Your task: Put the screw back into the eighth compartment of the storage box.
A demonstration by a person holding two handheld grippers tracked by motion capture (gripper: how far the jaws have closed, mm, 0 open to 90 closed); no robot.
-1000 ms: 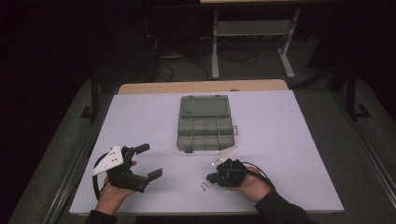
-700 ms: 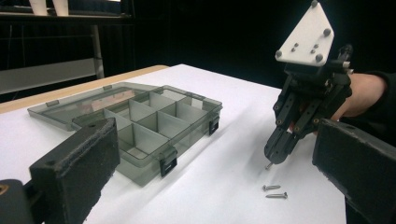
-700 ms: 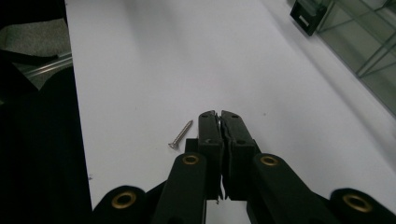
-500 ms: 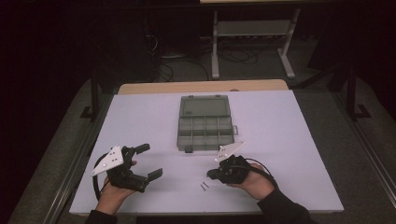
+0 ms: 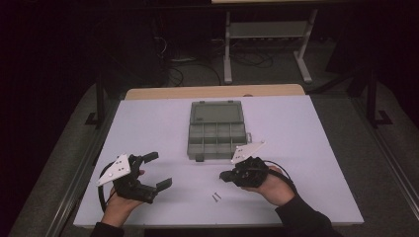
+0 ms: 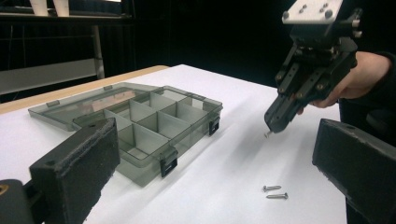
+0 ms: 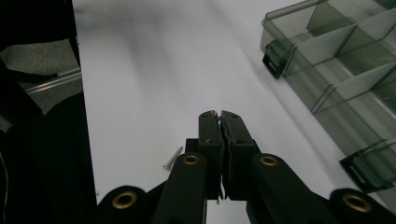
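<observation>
From the high view, you've got the open organizer box (image 5: 216,129) sitting mid-table on the white table (image 5: 316,128), lid folded back away from you. Your left gripper (image 5: 157,171) rests near the front left with its jaws wide apart, holding nothing. Your right gripper (image 5: 228,175) sits just in front of the box's near right corner, and two loose screws (image 5: 216,197) lie on the table between your hands.

In the left gripper view, your right gripper (image 6: 270,126) points down with its tip lifted off the table, and there's a tiny screw (image 6: 267,135) pinched at the very tip, as far as I can tell. The two loose screws (image 6: 274,192) lie below it, and the box (image 6: 140,126) is off to the left, compartments looking empty.

The right gripper view shows those jaws pressed together; the pinched screw is barely visible there, with one loose screw (image 7: 172,158) on the table just left.

My guess is you're carrying that screw to a compartment. Keep the squeeze steady, travel level, get right above a near cell, then open low so it doesn't bounce out.
</observation>
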